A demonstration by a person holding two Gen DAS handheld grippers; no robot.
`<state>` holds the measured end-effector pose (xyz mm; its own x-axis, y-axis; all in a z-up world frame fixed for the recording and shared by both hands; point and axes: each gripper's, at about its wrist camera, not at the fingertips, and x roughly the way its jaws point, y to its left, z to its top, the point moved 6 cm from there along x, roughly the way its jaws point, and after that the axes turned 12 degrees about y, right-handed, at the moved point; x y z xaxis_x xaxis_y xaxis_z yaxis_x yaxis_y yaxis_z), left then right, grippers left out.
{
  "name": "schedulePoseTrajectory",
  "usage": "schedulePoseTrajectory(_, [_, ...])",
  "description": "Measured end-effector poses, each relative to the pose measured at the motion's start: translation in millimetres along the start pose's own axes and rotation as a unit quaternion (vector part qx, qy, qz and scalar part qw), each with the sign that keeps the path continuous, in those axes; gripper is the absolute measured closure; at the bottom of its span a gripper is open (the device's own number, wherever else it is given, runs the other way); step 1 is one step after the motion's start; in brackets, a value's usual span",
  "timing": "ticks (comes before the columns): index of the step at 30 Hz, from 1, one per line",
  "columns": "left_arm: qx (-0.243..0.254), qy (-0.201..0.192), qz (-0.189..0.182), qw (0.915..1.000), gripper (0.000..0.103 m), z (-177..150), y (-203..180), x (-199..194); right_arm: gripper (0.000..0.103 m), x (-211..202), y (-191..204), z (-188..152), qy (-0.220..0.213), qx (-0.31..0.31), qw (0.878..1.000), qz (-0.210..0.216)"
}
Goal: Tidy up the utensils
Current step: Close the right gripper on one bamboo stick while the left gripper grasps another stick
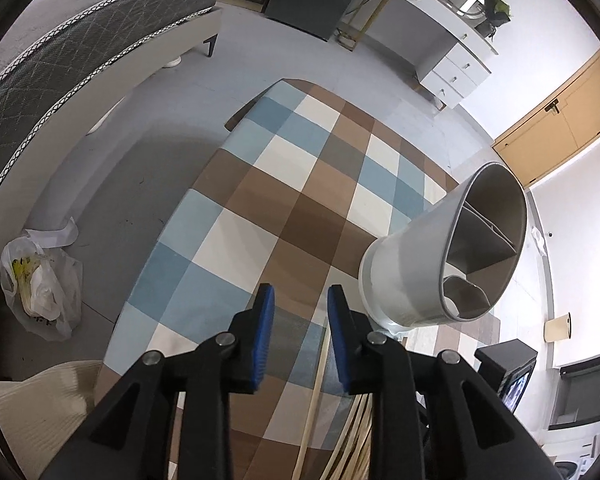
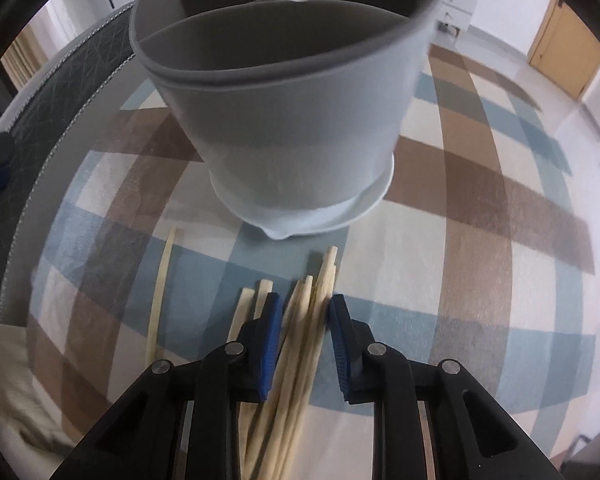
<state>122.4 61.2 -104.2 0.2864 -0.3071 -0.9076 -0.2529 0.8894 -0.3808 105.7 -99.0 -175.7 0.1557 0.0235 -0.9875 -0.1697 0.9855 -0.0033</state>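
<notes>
A pale utensil holder [image 1: 440,256] stands on the checked counter [image 1: 260,208], a round tub on a wider white foot. Dividers split its inside into compartments. From the left wrist view the two larger sections look bare, and something pale, curved like a sheet or liner, sits in the nearest small one; I cannot tell what it is. In the right wrist view the holder [image 2: 284,128] rises close ahead, its grey rim blurred, its contents hidden from there.

The chopsticks [image 2: 304,320] lie loose on the counter [image 2: 480,240] in front of the holder's foot, a cluster of pale wooden sticks fanned slightly, tips pointing toward the tub but short of it. One more single stick [image 2: 160,284] lies apart to the left of the bunch.

The right claw [image 2: 303,308] hangs directly over that cluster, its blue pads either side of several sticks. The sticks run up between the pads, but a visible gap remains on each side, so the claw is not yet clenched on them. Two further sticks lie just outside its left pad.

The left claw [image 1: 301,300] is released and grasps nothing: its blue pads stand apart above the checked cloth. The holder stands just to its right. One stick [image 1: 314,392] runs beneath the gap, and the rest of the bundle shows lower down behind its right finger.
</notes>
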Motion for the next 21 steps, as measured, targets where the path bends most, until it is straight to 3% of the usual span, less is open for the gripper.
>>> schedulePoseTrajectory(3, [-0.002, 0.003, 0.004, 1.0, 0.081, -0.1, 2.6, 1.8, 0.085, -1.9, -0.1, -1.8, -0.011, 0.01, 1.0, 0.014])
schedulePoseTrajectory(5, [-0.001, 0.006, 0.011, 0.9999, 0.081, -0.3, 3.6, 5.2, 0.094, -5.4, -3.0, -2.5, -0.022, 0.017, 0.999, 0.026])
schedulePoseTrajectory(11, [0.01, 0.019, 0.038, 0.999, 0.081, -4.6, 4.0, 19.7, 0.095, -8.8, -25.4, -10.0, -0.031, 0.059, 0.995, 0.077])
schedulePoseTrajectory(16, [0.027, 0.04, 0.063, 0.9969, 0.081, -12.2, 4.5, 38.4, 0.095, -21.0, -55.3, -14.2, -0.059, 0.109, 0.983, 0.132])
schedulePoseTrajectory(21, [0.045, 0.065, 0.083, 0.9934, 0.081, -21.4, 1.9, 54.5, 0.092, -17.1, -71.6, -16.7, -0.045, 0.136, 0.976, 0.167])
